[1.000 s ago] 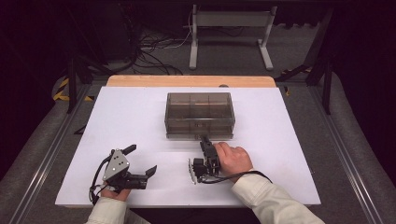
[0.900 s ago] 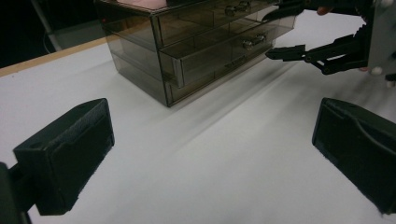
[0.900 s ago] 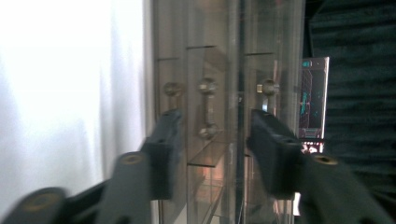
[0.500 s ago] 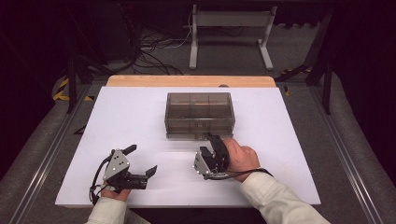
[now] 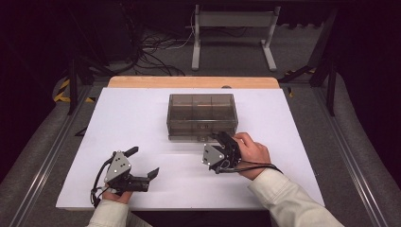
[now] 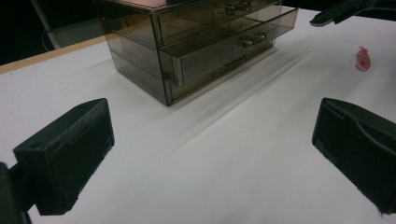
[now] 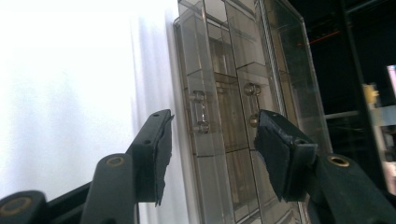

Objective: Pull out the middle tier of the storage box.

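A smoky clear drawer box (image 5: 202,113) stands mid-table. In the left gripper view its lower drawer (image 6: 224,53) sits pulled out a little, a metal knob on its front. My right gripper (image 5: 221,140) hovers just before the box front, rolled on its side. Its jaws have just been closing a little and stand apart with nothing between them. In the right gripper view the right gripper (image 7: 215,123) faces the drawer knobs (image 7: 201,111) a short way off. My left gripper (image 5: 144,161) rests at the front left, jaws wide open and empty, as the left gripper (image 6: 210,158) also appears in its own view.
A small red and pink item (image 6: 363,58) lies on the white tabletop (image 5: 142,118) right of the box. A wooden strip (image 5: 189,82) edges the far side. Cables and a metal stand (image 5: 231,33) sit on the floor beyond.
My right gripper has risen off the table and tilted toward the box front, its jaws wider than a second ago. The left gripper has stayed put.
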The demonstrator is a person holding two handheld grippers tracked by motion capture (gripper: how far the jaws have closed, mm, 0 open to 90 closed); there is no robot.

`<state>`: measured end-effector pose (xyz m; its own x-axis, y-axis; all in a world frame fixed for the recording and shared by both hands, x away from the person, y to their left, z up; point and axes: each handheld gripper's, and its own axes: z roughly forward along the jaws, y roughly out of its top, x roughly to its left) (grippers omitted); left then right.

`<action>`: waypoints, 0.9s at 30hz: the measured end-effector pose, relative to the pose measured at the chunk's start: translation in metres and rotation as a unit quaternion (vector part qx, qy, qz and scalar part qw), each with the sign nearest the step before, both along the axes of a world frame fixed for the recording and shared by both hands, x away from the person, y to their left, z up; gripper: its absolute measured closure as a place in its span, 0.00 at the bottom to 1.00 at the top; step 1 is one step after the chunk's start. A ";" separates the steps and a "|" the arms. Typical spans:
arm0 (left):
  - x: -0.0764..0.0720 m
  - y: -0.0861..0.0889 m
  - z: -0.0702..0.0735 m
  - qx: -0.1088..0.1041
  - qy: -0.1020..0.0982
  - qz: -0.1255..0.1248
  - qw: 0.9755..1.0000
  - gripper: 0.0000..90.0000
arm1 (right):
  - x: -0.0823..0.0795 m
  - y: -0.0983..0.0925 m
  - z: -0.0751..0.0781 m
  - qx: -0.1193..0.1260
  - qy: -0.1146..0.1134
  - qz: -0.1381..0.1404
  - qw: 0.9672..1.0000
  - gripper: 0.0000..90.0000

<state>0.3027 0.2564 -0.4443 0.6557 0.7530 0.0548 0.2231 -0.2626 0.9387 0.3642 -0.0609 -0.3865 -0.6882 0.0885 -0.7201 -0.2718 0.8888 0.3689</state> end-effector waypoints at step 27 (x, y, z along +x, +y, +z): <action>0.001 0.000 -0.001 0.000 0.002 0.000 1.000 0.00 | 0.069 -0.024 0.018 -0.007 0.187 -0.015 0.982 0.58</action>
